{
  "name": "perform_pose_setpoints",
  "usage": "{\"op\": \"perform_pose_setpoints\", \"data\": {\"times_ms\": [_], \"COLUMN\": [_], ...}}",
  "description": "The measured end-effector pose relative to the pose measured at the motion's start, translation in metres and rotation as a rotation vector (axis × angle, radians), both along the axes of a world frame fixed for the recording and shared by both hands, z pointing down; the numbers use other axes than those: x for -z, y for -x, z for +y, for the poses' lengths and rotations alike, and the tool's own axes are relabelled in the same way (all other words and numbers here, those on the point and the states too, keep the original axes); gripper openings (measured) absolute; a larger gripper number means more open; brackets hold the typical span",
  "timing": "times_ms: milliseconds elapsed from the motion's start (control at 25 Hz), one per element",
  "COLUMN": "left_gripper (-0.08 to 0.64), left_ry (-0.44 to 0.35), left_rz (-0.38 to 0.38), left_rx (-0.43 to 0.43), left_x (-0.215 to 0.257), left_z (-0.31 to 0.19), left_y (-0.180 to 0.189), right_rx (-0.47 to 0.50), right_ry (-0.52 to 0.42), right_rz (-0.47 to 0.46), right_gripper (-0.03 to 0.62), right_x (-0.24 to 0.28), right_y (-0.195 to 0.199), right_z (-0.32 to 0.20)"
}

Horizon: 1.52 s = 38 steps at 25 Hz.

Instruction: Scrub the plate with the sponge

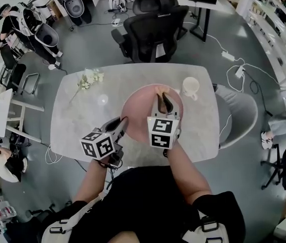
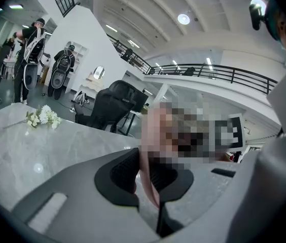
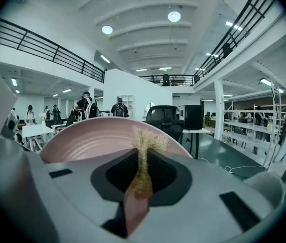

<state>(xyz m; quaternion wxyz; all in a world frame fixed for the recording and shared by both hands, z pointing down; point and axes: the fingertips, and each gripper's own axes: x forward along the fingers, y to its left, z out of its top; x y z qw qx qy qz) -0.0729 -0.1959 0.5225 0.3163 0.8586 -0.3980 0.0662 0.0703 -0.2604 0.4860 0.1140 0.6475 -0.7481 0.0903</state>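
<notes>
Sponge [image 3: 144, 140] pinched edge-on in right tool [image 3: 142, 175], mostly hidden; left tool [image 2: 146, 173] clamps plate [image 1: 138, 113] rim.

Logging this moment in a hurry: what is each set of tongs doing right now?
Left tongs: shut on the rim of the pink plate.
Right tongs: shut on the sponge, at the plate.
</notes>
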Motion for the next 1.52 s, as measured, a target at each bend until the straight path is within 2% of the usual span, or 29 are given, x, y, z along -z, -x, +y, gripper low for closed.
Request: {"op": "perform_pose_setpoints", "data": {"times_ms": [240,440,560,680,1120,1360,1520], "left_gripper": [0.037,0.037,0.035,0.032,0.032,0.034,0.035], "left_ry": [0.025,0.033,0.035,0.036,0.050,0.068,0.062], "left_rz": [0.008,0.002,0.008,0.013,0.014,0.055,0.058], "left_rx": [0.018,0.045,0.067,0.085,0.111,0.126,0.138], "left_x": [-0.006,-0.007,-0.006,-0.006,-0.009,-0.005,-0.002], "left_z": [0.003,-0.001,-0.002,-0.002,0.001,-0.003,-0.004], "left_y": [0.001,0.009,0.014,0.020,0.028,0.029,0.033], "right_rx": [0.159,0.369,0.482,0.538,0.535,0.438,0.361], "right_ry": [-0.029,-0.007,0.020,0.045,0.065,0.052,0.080], "right_rz": [-0.020,-0.022,-0.077,-0.130,0.005,-0.004,-0.019], "right_gripper": [0.052,0.052,0.052,0.052,0.053,0.052,0.052], "right_x": [0.005,0.001,-0.003,-0.003,-0.017,-0.011,-0.015], "right_y": [0.045,0.101,0.127,0.140,0.140,0.110,0.089], "right_z": [0.001,0.015,0.027,0.031,0.031,0.018,0.012]}}
